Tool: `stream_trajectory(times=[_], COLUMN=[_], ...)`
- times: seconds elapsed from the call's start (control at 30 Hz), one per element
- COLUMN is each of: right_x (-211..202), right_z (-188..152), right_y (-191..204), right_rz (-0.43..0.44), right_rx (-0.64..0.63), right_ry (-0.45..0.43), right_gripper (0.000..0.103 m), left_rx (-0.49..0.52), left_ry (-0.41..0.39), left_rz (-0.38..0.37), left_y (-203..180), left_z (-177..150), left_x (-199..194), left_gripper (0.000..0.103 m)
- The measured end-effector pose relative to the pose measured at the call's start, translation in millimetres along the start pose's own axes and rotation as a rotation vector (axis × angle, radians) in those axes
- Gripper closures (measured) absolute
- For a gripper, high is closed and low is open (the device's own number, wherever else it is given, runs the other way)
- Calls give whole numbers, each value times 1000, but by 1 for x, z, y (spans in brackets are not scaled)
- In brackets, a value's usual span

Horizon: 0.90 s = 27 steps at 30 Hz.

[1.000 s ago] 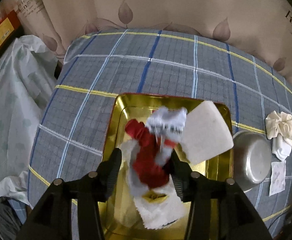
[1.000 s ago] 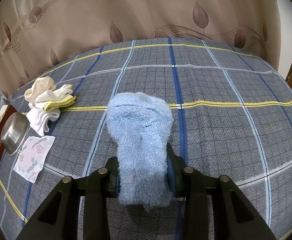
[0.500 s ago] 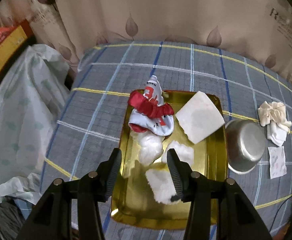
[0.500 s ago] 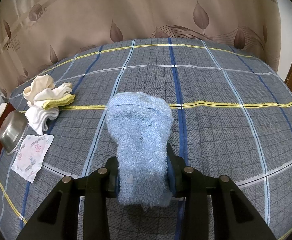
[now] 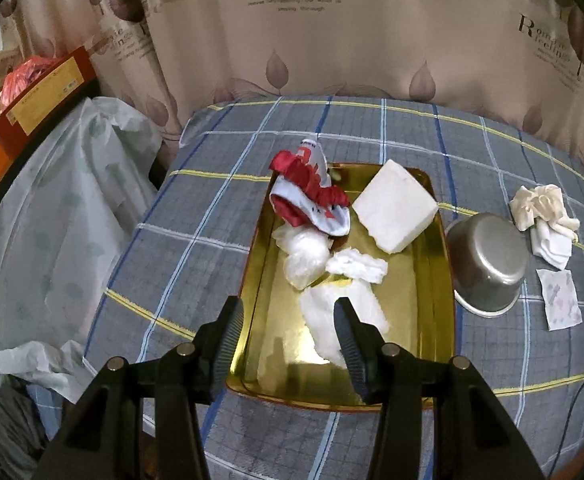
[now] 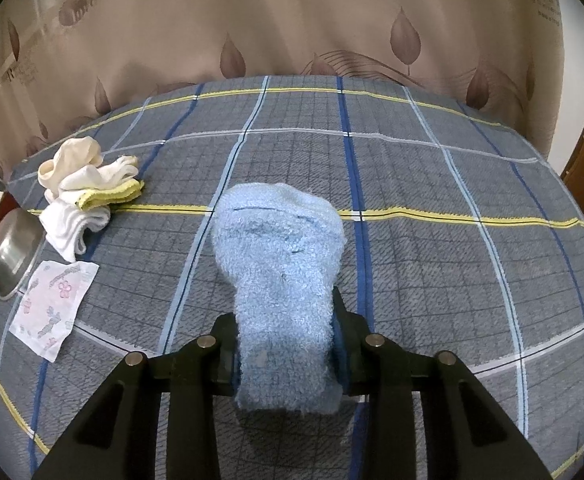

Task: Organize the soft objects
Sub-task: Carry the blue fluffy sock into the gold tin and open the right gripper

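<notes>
Since 1.0 s ago the left claw (image 5: 288, 322) has let go of the red-and-white sock (image 5: 309, 194) and pulled back; it now hangs wide and empty over the near end of the gold tray (image 5: 437, 312). The sock lies at the tray's far left corner, touching a white foam block (image 5: 393, 210), white cloths (image 5: 331, 280) nearer. Right claw (image 6: 286, 344) unchanged: clamped on the blue fuzzy sock (image 6: 280, 264) mid-surface; white sock pile (image 6: 88, 192) near the left edge.

A home bedroom: plaid bedsheet (image 6: 411, 184), leaf-print curtain (image 6: 292, 20), scattered socks (image 6: 88, 184).
</notes>
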State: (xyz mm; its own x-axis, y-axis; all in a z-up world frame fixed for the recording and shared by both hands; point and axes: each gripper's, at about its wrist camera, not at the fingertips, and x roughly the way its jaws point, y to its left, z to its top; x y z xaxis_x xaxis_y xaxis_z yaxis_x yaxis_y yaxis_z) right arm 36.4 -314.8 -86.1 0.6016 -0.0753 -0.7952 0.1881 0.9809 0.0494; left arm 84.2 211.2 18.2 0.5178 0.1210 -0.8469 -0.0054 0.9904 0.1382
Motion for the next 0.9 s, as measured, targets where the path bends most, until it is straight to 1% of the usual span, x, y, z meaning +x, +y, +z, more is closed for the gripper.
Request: stream_trajectory(times=[0.2,0.33,0.43,0.57,0.7,0.83,0.9], right_x=[-13,-28,-45,-63,-77,-83,-86], right_z=[4,7,7,6,2,-1,-2], right_y=[7,20,39,73,118,174,204], right_rz=[-47,-38,-26,26,104,196,235], right_rx=[8,5,-30,-101,-176,-259,-310], right_ry=[-2,-14,-20,-13,7,40,39], right_gripper=[77,77,77,77,77,77,77], left_rx=[-17,-72,-109,-146,-183,-205,-205], left_ry=[-32,-34,-39,-39,-34,-36,-44], left_rz=[19,-12,-8,5,4,23,39], left_y=[3,12,20,31,41,49,52], left_z=[-9,-14,-18,-25,-31,-37,-40], left_x=[0,4,7,12,14,12,9], left_gripper=[55,55,55,55,55,55,55])
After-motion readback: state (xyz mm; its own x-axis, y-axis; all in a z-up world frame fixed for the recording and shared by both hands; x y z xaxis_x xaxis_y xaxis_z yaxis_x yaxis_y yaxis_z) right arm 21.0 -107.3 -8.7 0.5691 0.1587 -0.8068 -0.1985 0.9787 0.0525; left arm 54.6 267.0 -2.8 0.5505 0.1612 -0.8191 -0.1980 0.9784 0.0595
